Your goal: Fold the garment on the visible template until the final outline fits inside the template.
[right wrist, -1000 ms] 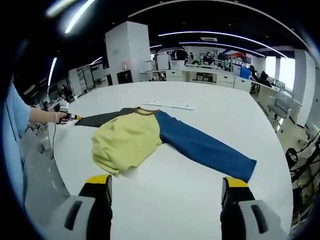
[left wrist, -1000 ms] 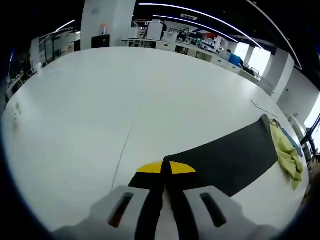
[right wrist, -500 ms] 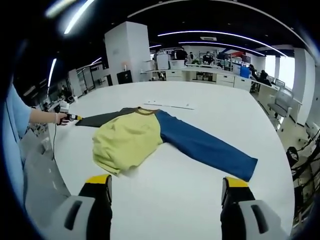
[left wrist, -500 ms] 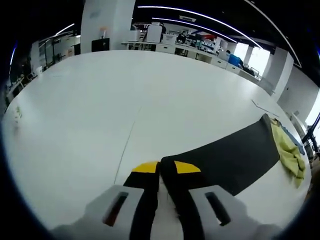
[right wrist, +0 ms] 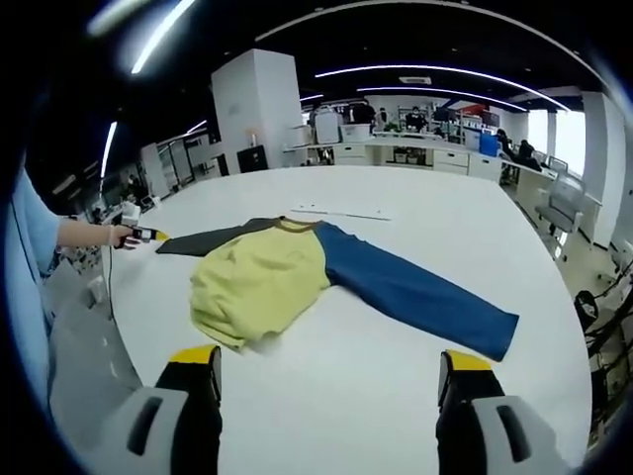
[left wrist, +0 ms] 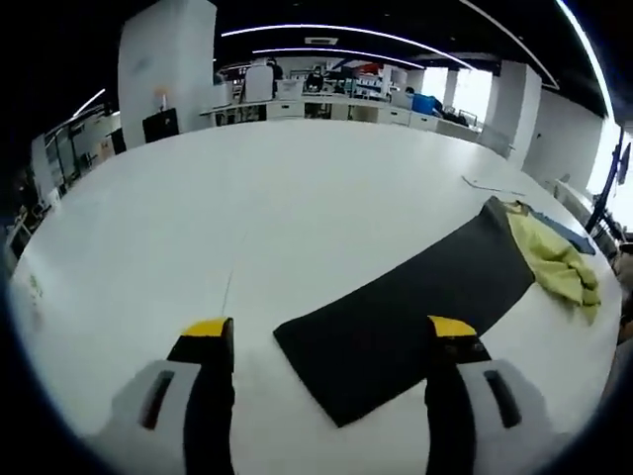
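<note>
a big open office, a wide white tabletop (right wrist: 396,386). the garment (right wrist: 297,277) lies spread flat on it, dark sleeve (left wrist: 396,317) between the released left tongs (left wrist: 321,336). right tongs (right wrist: 326,361) are released too. soft, light cloth; probably best pinched at cuff corners.

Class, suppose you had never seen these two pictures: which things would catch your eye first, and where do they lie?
First the garment, spread on the big white table: its crumpled yellow body sits in the middle, with a blue sleeve stretching out one way and a black sleeve the other. The black sleeve lies flat between the open jaws of the left tool, untouched.
</note>
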The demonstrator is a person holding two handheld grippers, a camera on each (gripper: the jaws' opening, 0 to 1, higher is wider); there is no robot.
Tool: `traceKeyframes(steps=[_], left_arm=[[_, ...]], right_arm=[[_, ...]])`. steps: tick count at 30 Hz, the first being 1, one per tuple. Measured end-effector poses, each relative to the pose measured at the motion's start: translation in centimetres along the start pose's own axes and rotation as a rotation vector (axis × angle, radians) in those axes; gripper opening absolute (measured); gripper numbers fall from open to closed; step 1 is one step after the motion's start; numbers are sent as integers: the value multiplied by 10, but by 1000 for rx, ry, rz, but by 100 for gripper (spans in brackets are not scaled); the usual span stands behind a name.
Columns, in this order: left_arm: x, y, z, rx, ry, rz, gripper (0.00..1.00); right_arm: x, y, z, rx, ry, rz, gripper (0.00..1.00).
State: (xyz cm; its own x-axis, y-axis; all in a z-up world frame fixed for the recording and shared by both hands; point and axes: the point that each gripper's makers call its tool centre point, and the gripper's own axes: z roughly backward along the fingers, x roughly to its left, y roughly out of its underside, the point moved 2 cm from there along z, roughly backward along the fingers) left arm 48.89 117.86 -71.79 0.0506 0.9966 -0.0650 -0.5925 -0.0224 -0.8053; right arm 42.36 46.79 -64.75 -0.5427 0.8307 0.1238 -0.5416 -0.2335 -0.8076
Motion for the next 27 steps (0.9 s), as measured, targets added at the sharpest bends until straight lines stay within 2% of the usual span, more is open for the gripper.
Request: traceKeyframes(steps=[6, 10, 13, 18, 19, 25, 27], left_arm=[[-35, -12, 10, -40, 108, -40, 99], [-54, -13, 16, -29, 153, -66, 99], [-71, -17, 23, -48, 186, -78, 99], [-106, -14, 35, -29, 254, -168, 97], [-112, -15, 37, -40, 261, -178, 97], [-149, -13, 56, -54, 336, -209, 97], [-165, -11, 66, -51, 368, -228, 96]], right_arm=[[2, 0, -1, -15, -16, 2, 91], [3, -1, -1, -29, -29, 2, 91], [3, -2, 0, -39, -35, 8, 91], [4, -1, 1, -53, -47, 8, 91], [5, 0, 1, -54, -52, 6, 91], [6, 5, 3, -51, -65, 19, 91], [6, 9, 3, -24, -63, 61, 91]])
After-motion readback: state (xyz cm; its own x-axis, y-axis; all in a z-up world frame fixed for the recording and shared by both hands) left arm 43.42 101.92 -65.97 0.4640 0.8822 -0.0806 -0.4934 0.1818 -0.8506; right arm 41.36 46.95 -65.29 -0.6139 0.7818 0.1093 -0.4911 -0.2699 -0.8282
